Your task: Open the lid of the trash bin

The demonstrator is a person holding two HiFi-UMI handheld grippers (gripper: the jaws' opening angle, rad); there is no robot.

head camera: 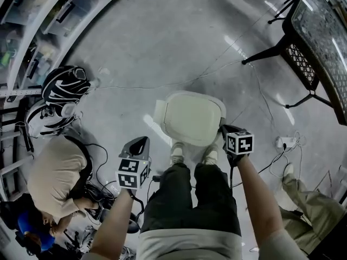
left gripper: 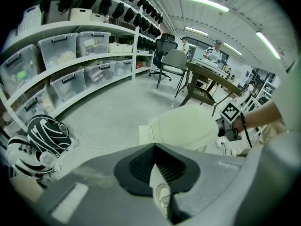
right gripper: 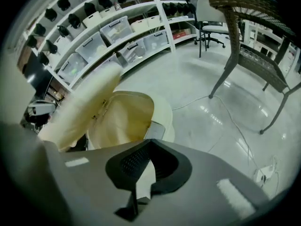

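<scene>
Cream plastic trash bin (right gripper: 163, 121), set on the floor (head camera: 179, 47) at the feet (head camera: 177, 153), is judged light and stiff, its tilted lid (right gripper: 80, 109) best lifted by the rim; left gripper (head camera: 138, 142) and right gripper (head camera: 225, 130) are held closed, empty.

Cream trash bin (head camera: 192, 118), pale grey floor (head camera: 179, 42), black table (head camera: 301, 56).

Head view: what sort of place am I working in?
Probably a storeroom or workshop: long white shelving holds clear plastic storage bins, over a bare grey concrete floor, with a dark woven-top table nearby.
</scene>
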